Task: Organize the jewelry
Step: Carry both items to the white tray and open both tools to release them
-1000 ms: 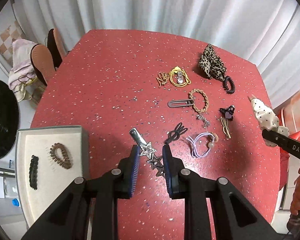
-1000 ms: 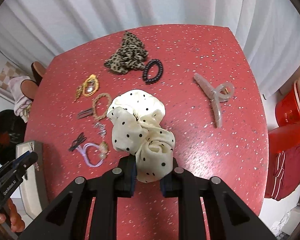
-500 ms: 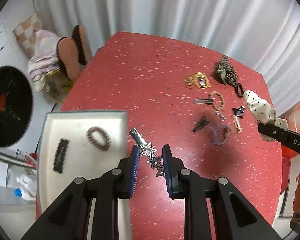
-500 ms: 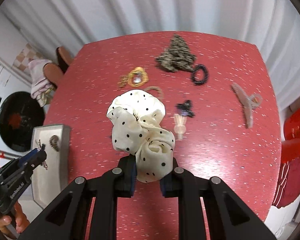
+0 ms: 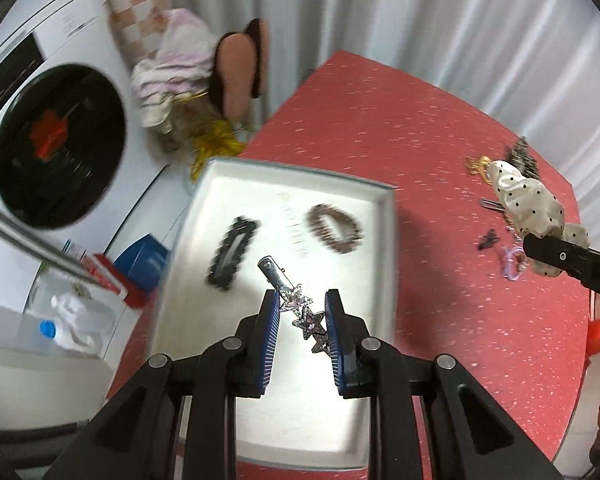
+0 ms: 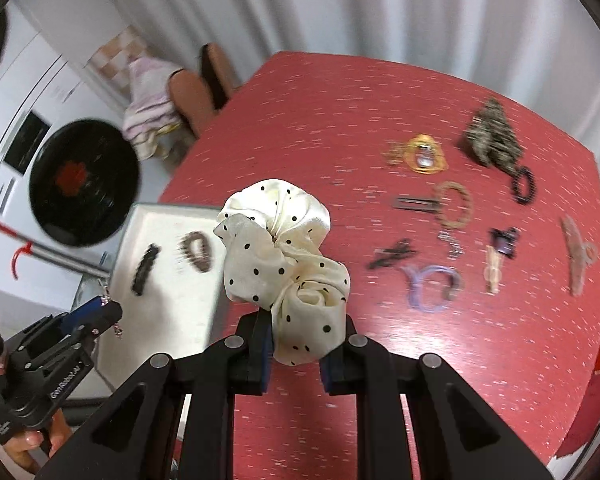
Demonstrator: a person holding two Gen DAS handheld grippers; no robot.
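Star clip [image 5: 305, 318] pinched in left gripper [image 5: 301, 334] above tray [image 5: 388, 216]; polka-dot scrunchie [image 6: 286, 268] clamped in right gripper [image 6: 296, 350].

The right gripper [image 6: 296, 354] holds a white dotted scrunchie [image 6: 284, 264] over the red table [image 6: 340, 120]. A tray [image 6: 168, 304] sits on the left.
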